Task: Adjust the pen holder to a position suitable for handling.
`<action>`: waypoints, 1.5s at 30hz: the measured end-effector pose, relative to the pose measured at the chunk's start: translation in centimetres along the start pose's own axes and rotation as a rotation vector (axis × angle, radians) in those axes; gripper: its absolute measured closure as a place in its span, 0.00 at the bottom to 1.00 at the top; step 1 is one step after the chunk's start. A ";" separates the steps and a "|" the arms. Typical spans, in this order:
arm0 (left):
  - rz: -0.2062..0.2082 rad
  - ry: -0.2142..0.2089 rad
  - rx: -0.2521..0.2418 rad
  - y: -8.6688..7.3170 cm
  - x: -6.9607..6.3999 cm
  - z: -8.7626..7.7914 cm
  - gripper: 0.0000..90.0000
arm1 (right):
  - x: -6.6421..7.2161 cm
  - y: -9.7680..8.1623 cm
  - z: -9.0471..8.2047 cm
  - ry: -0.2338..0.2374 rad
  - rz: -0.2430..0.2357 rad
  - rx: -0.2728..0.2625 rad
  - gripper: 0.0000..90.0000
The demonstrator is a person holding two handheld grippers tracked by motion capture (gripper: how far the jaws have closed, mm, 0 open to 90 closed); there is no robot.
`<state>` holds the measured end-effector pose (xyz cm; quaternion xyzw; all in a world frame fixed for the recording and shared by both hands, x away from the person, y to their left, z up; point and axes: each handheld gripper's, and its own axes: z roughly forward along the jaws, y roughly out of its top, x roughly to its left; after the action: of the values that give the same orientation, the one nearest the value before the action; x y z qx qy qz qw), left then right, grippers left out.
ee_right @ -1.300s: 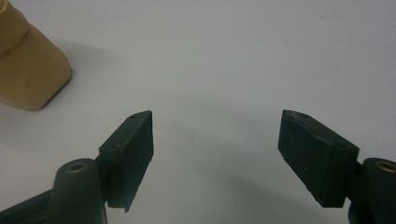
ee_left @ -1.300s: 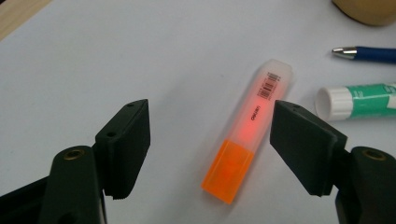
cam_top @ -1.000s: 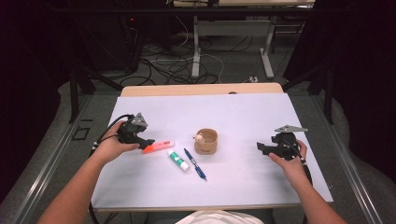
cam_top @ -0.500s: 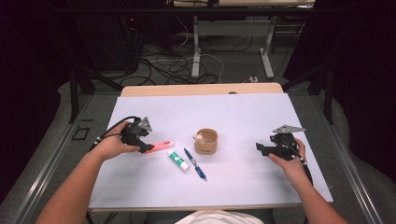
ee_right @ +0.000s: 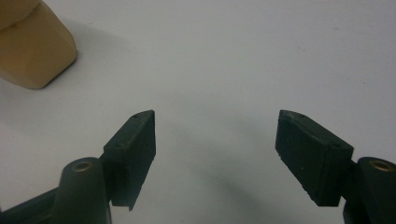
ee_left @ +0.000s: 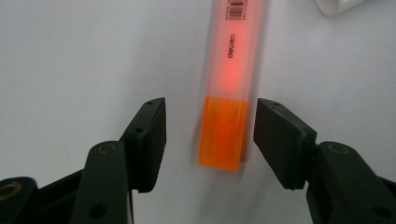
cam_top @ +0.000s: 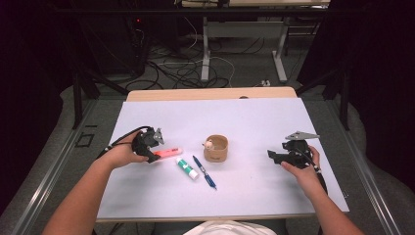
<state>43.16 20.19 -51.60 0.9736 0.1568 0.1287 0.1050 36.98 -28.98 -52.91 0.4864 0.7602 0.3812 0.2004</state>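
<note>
A: Table (cam_top: 254,117), white top. State of the left gripper (ee_left: 209,135)?
B: Jaws part-spread and just been closing, straddling the orange cap end of the highlighter (ee_left: 229,88); pads not yet touching it. The pen lies flat, left of the wooden cup (cam_top: 216,148).
A: Right gripper (ee_right: 215,144)?
B: Jaws spread, nothing between. Hand rests on the table's right side, pointing toward the cup.

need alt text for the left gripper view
An orange highlighter lies on a white table, its orange end between the two black jaws of the left hand-held gripper, which have just been closing and have gaps on both sides.
</note>
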 end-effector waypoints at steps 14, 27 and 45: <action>0.037 -0.008 0.030 -0.2 0.1 1.0 0.55 | -0.1 -0.1 0.1 0.000 0.007 0.003 0.32; 0.073 -0.030 0.039 0.0 0.0 1.1 0.63 | -0.1 -0.1 0.1 0.006 0.018 0.006 0.31; 0.101 -0.048 0.036 -0.1 -0.2 1.1 0.73 | 0.0 -0.2 0.2 0.018 0.012 0.008 0.31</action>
<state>43.28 19.98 -52.74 0.9847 0.1074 0.1075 0.0847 37.02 -28.89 -53.18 0.4884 0.7606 0.3835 0.1894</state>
